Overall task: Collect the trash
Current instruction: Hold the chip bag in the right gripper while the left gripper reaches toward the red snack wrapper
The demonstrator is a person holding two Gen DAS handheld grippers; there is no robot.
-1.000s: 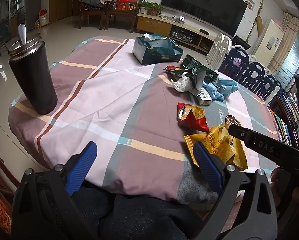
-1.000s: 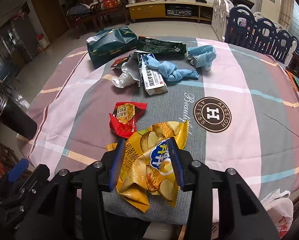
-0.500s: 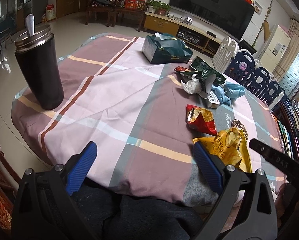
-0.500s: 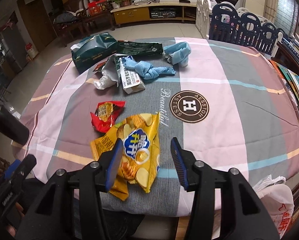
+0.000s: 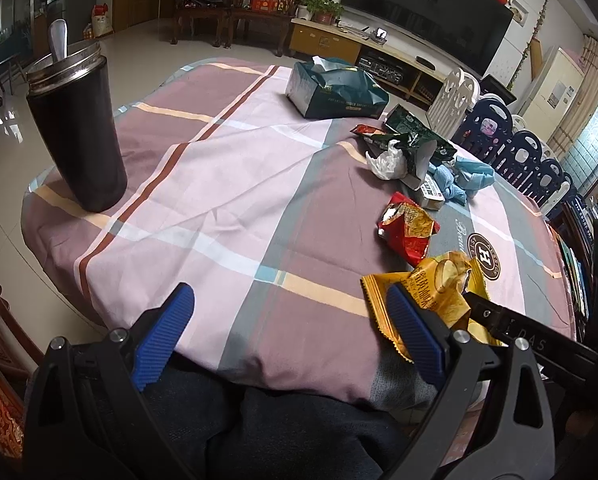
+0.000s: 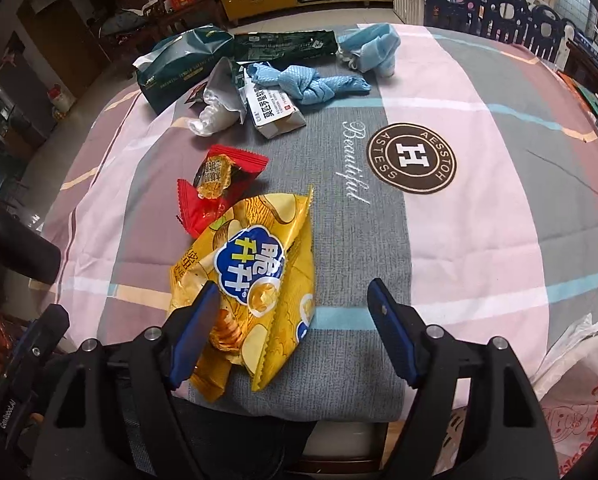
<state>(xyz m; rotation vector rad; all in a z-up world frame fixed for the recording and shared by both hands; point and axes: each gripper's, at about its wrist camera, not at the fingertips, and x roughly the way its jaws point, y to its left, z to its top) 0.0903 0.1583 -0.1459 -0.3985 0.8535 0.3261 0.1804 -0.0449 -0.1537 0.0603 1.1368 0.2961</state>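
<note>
A yellow chip bag [image 6: 259, 248] lies flat on the tablecloth near the front edge. My right gripper [image 6: 293, 286] hangs over its near end with jaws opening. The left pad [image 6: 197, 320] overlaps the bag's edge and the right pad [image 6: 387, 316] stands well off it, so nothing is pinched. A red snack wrapper [image 6: 223, 184] lies just beyond the bag. In the left wrist view my left gripper [image 5: 290, 292] is open and empty above the table's near edge, left of the chip bag [image 5: 439, 292].
Further back lie a white crumpled wrapper [image 6: 215, 116], a small carton [image 6: 273, 110], a blue cloth [image 6: 307, 84], a blue mask [image 6: 373, 46], a dark green wrapper [image 6: 283, 44] and a green tissue pack [image 6: 179, 68]. A black tumbler [image 5: 77, 136] stands far left. A white plastic bag [image 6: 571, 384] hangs at the right edge.
The right jaws, shut on the yellow chip bag a second ago, have spread wide and let it go; the bag now lies on the cloth. The left gripper has barely moved.
</note>
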